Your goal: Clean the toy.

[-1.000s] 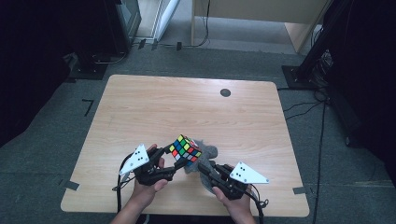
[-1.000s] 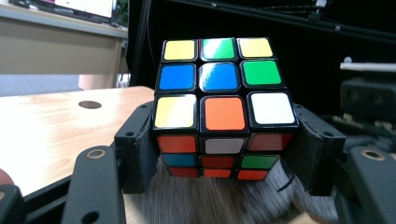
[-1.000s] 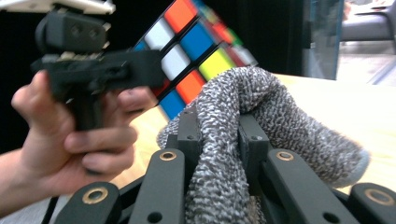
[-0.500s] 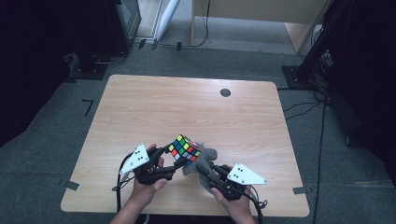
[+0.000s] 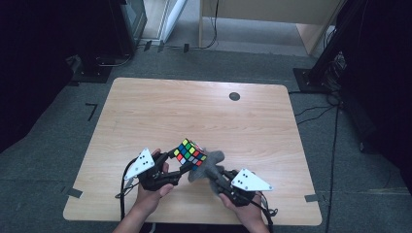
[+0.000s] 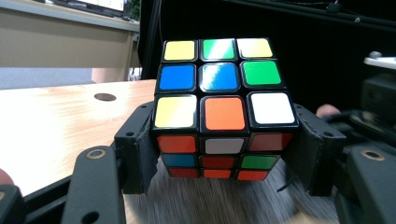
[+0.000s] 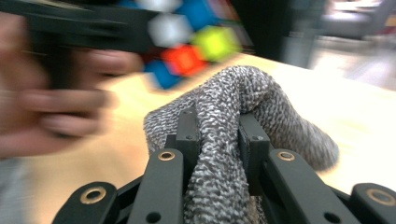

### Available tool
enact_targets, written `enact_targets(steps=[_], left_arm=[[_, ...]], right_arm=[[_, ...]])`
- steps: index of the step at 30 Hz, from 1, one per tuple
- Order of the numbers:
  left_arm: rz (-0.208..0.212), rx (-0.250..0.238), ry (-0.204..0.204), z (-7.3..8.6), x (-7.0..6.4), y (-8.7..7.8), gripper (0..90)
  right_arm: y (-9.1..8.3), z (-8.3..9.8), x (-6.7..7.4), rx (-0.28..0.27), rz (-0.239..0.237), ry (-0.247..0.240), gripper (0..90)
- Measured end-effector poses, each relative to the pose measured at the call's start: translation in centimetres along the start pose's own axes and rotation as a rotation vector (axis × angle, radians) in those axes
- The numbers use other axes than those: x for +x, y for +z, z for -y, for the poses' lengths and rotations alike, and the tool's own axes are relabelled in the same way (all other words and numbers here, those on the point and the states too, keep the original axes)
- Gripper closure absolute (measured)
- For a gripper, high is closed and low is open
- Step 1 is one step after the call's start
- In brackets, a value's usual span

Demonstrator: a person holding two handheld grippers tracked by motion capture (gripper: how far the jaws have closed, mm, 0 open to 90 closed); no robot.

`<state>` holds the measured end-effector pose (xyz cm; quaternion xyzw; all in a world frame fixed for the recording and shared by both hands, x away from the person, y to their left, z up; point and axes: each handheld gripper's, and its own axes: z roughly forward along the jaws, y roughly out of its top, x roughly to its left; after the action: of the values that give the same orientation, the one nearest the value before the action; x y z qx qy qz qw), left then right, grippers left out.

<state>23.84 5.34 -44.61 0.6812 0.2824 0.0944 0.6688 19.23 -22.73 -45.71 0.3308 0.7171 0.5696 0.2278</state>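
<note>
left tongs (image 6: 219, 154) clamp a scrambled rubik's cube (image 6: 220, 93); right tongs (image 7: 215, 135) pinch a grey knit cloth (image 7: 233, 116) beside it.

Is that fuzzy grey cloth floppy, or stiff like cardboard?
Probably floppy: the grey knitted cloth folds over and bulges around the right hand-held gripper, whose jaws pinch it. It likely droops when lifted, since its loose end sags toward the wooden table. Its rough knit looks grippy, not slippery.
</note>
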Motion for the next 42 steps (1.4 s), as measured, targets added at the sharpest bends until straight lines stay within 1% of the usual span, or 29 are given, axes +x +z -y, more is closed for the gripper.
enact_targets(steps=[1, 3, 4, 5, 6, 7, 8, 9, 10, 11, 12, 13, 14, 15, 17, 19, 20, 21, 23, 26, 29, 30, 33, 34, 36, 38, 40, 41, 42], left_arm=[[0.000, 0.003, 0.004, 0.0, 0.0, 0.0, 34.3], [-0.002, 0.014, 0.007, 0.1, -0.1, 0.2, 34.3], [-0.002, 0.018, 0.008, 0.2, -0.1, 0.2, 34.3], [-0.002, 0.022, 0.008, 0.2, -0.1, 0.3, 34.3], [-0.003, 0.029, 0.008, 0.2, -0.1, 0.4, 34.3], [-0.007, 0.033, 0.005, 0.3, 0.0, 0.4, 34.3], [-0.012, 0.040, 0.001, 0.3, 0.0, 0.5, 34.3], [-0.015, 0.046, -0.003, 0.3, 0.1, 0.5, 34.3], [-0.017, 0.045, -0.010, 0.4, 0.2, 0.6, 34.3], [-0.019, 0.051, -0.013, 0.4, 0.2, 0.6, 34.3], [-0.023, 0.053, -0.019, 0.4, 0.3, 0.6, 34.3], [-0.025, 0.054, -0.025, 0.4, 0.3, 0.6, 34.3], [-0.024, 0.060, -0.030, 0.4, 0.4, 0.6, 34.3], [-0.025, 0.063, -0.037, 0.4, 0.4, 0.7, 34.3], [-0.025, 0.075, -0.043, 0.4, 0.3, 0.8, 34.3], [-0.029, 0.084, -0.053, 0.4, 0.1, 1.0, 34.3], [-0.027, 0.093, -0.058, 0.4, 0.0, 1.1, 34.3], [-0.023, 0.100, -0.067, 0.4, -0.1, 1.2, 34.3], [-0.018, 0.114, -0.073, 0.4, -0.3, 1.5, 34.3], [-0.004, 0.137, -0.083, 0.5, -0.7, 1.9, 34.3], [-0.019, 0.161, -0.090, 0.6, -1.1, 2.3, 34.3], [-0.017, 0.166, -0.097, 0.7, -1.0, 2.3, 34.3], [-0.002, 0.169, -0.118, 0.8, -1.2, 2.5, 34.3], [0.002, 0.171, -0.114, 0.8, -1.4, 2.6, 34.2], [0.016, 0.172, -0.113, 0.8, -1.7, 2.7, 34.2], [0.028, 0.172, -0.114, 0.8, -2.0, 2.8, 34.2], [0.041, 0.174, -0.119, 0.8, -2.1, 2.9, 34.2], [0.043, 0.175, -0.122, 0.8, -2.1, 2.9, 34.2], [0.045, 0.172, -0.129, 0.8, -2.1, 2.9, 34.2]], right_arm=[[-0.1, 0.2, -0.8, 0.014, 0.054, 0.016, 75.0], [-0.1, 0.7, -1.9, 0.035, 0.100, 0.056, 73.9], [0.1, 1.1, -2.7, 0.075, 0.118, 0.081, 71.5], [0.4, 1.4, -3.1, 0.110, 0.121, 0.095, 68.8], [0.7, 1.8, -3.7, 0.156, 0.127, 0.114, 63.7], [1.0, 2.1, -4.2, 0.192, 0.143, 0.130, 58.2], [1.1, 2.4, -4.6, 0.208, 0.164, 0.141, 52.8], [1.0, 2.5, -4.9, 0.215, 0.187, 0.154, 46.7], [0.9, 2.4, -5.0, 0.221, 0.218, 0.160, 42.7], [0.7, 2.1, -5.1, 0.207, 0.245, 0.151, 41.6], [0.3, 1.7, -4.9, 0.171, 0.251, 0.132, 38.8], [0.0, 1.3, -4.6, 0.141, 0.249, 0.106, 36.5], [-0.2, 0.8, -4.1, 0.113, 0.231, 0.074, 34.0], [-0.3, 0.5, -3.6, 0.086, 0.204, 0.036, 32.3], [-0.2, 0.1, -2.2, 0.054, 0.151, -0.023, 28.1], [0.2, 0.0, -1.0, 0.049, 0.114, -0.068, 26.5], [0.4, 0.0, -0.4, 0.059, 0.105, -0.085, 26.6], [0.6, 0.1, 0.0, 0.068, 0.105, -0.100, 26.9], [0.9, 0.2, 0.6, 0.070, 0.100, -0.114, 26.9], [1.1, 0.4, 1.0, 0.074, 0.087, -0.117, 26.3], [1.3, 0.6, 1.3, 0.072, 0.086, -0.133, 24.9], [1.3, 0.6, 1.4, 0.071, 0.086, -0.138, 25.0], [1.6, 0.6, 1.8, 0.076, 0.080, -0.165, 25.7], [1.7, 0.7, 1.9, 0.078, 0.083, -0.178, 26.1], [1.8, 0.8, 2.2, 0.086, 0.086, -0.184, 26.3], [1.9, 0.9, 2.3, 0.092, 0.105, -0.189, 26.8], [1.8, 0.9, 2.4, 0.089, 0.130, -0.188, 32.8], [1.8, 0.9, 2.3, 0.083, 0.130, -0.187, 37.0], [1.7, 1.0, 2.2, 0.081, 0.111, -0.187, 45.6]])
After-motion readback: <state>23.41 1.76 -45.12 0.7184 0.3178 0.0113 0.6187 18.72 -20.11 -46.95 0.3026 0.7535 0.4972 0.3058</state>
